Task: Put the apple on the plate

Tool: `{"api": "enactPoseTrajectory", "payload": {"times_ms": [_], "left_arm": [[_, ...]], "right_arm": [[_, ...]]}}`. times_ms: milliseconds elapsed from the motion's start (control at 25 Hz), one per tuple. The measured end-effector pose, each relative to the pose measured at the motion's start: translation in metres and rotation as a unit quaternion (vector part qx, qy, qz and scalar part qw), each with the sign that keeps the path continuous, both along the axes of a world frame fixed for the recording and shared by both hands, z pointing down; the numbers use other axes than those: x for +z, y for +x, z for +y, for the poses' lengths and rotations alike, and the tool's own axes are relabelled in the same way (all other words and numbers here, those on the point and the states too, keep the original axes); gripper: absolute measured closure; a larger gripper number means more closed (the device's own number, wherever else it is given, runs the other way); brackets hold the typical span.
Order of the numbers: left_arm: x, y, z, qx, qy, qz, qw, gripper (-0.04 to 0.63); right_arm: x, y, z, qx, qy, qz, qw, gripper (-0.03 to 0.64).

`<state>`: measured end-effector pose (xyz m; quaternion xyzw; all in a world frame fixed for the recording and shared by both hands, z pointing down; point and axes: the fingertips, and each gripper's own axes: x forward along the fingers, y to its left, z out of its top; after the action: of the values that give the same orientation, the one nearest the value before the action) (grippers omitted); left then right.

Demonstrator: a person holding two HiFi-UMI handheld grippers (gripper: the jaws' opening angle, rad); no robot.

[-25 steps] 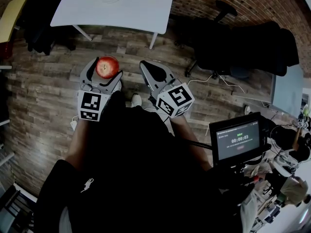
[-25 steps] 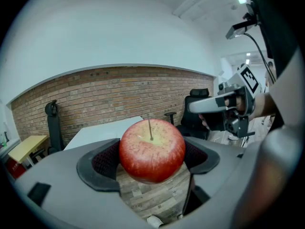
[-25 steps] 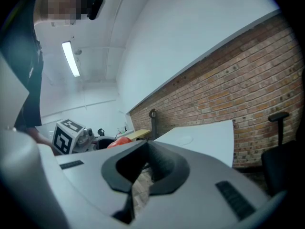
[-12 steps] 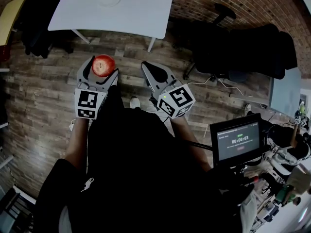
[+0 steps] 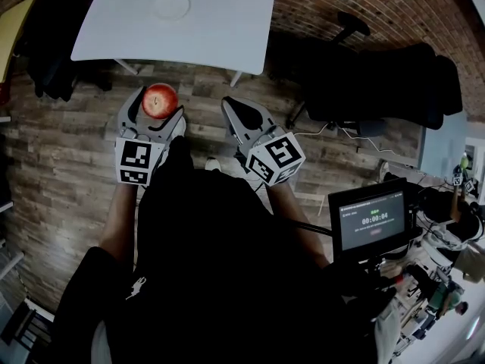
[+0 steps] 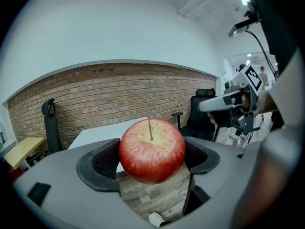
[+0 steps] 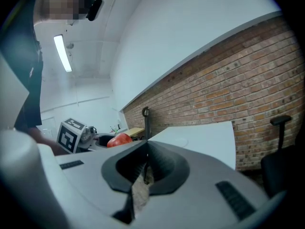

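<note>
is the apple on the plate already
No, the apple is clamped between the jaws of the left gripper over the floor, while the plate sits bare on the white table.

Ahead of us we see a white table standing on a wooden plank floor. A white plate lies flat on its left half. A black office chair stands on the floor to the table's right.
</note>
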<state>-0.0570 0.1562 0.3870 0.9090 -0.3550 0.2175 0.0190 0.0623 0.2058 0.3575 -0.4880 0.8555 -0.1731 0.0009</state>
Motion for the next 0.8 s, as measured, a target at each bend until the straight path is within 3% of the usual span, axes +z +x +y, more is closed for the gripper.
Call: {"api": "enactPoseTrajectory", "payload": {"times_ms": [800], "left_arm": [[0.005, -0.041, -0.145, 0.055, -0.016, 0.023, 0.9981, 0.19]], "right_arm": [[-0.013, -0.056, -0.133, 0.037, -0.01, 0.032, 0.999, 0.614]]}}
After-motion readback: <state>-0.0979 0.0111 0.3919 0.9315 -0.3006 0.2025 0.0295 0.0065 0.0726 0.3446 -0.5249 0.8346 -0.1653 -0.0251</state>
